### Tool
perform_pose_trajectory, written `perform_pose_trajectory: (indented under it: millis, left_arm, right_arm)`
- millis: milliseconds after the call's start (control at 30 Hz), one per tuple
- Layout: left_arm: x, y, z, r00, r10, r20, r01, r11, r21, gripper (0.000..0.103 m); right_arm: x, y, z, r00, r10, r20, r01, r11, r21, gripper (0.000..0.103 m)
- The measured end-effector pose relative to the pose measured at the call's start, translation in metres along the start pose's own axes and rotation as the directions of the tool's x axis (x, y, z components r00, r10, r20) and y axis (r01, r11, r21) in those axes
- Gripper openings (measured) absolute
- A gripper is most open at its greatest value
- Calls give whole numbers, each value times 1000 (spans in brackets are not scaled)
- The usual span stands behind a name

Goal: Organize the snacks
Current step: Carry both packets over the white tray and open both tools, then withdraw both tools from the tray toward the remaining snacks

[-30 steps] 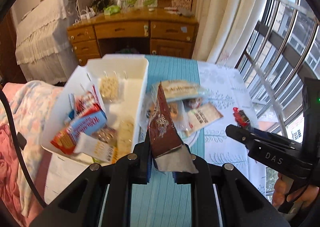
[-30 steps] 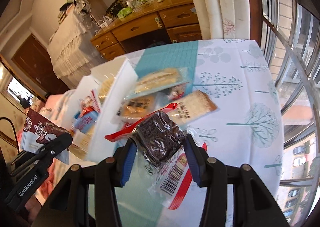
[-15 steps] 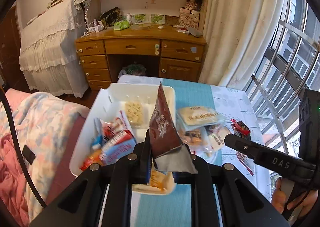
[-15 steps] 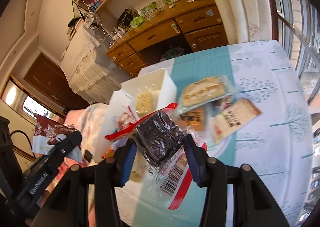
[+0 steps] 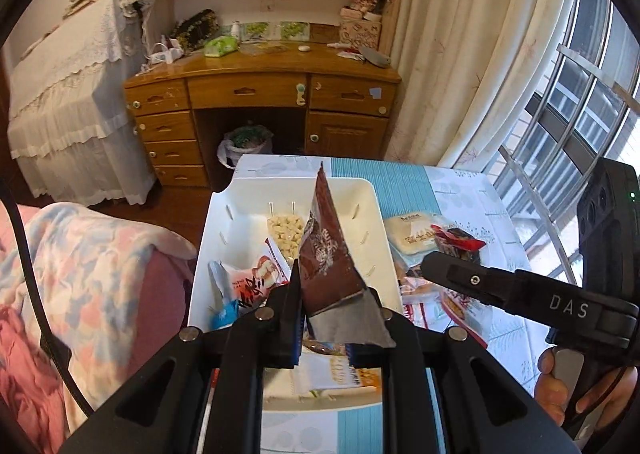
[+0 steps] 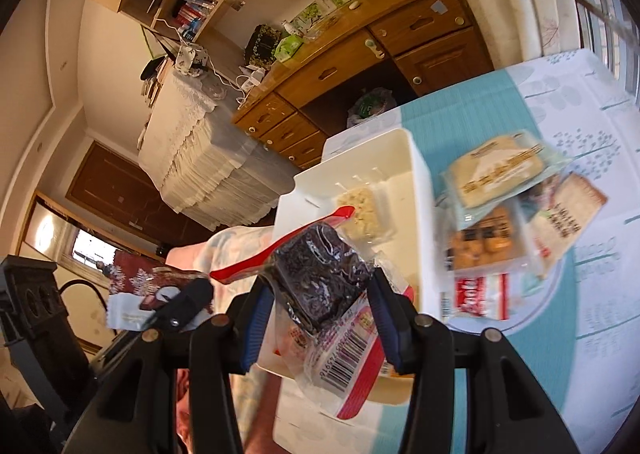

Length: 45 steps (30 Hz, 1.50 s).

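My left gripper [image 5: 323,318] is shut on a brown snowflake-print snack packet [image 5: 326,250], held edge-up above the near half of the white bin [image 5: 372,193]. That packet [image 6: 148,286] and the left gripper [image 6: 184,306] also appear at the lower left of the right wrist view. My right gripper [image 6: 318,318] is shut on a dark cake bar in a clear red-trimmed wrapper [image 6: 320,274], held over the bin's [image 6: 416,157] near left corner. The right gripper [image 5: 452,274] reaches in from the right in the left wrist view. Several snacks lie in the bin.
A plate [image 6: 560,286] to the right of the bin holds several packets, among them a pale cake pack [image 6: 496,173]. The table wears a teal and white cloth [image 6: 472,105]. A bed with a pink blanket [image 5: 92,274] lies left; a wooden desk [image 5: 260,93] stands behind.
Both grippers have drawn back and risen with their packets still gripped, so the bin and table look smaller and farther. The right wrist view has rolled, tilting the scene.
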<state>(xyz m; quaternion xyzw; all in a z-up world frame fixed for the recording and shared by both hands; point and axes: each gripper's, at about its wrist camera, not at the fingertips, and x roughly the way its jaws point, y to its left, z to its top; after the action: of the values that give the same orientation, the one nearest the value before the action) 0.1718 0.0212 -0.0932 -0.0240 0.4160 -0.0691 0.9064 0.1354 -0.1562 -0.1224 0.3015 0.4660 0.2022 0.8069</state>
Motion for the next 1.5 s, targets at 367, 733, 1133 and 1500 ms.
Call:
perform_pose_trajectory:
  millis: [367,733,1133,1500]
  left_arm:
    - [37,46,2,990,-101,-102,106,993,46,18]
    - [50,83,-2,975,-109,-196,98,993,-63,68]
    - [50,99,-17,956,-116,-269,64,978,-197,68]
    - [35,52,-26,950,-72,-304,5,976,-216,69]
  right_arm:
    - [48,14,-13,1000,-10,22,7,993,121,50]
    - [48,20,-20,997,-80,20,75,981,178,72]
    - [29,20,-31,991,-136,-11,136,981,139,73]
    - [-9,-13,-33,984,-176,-27,177,983,48,73]
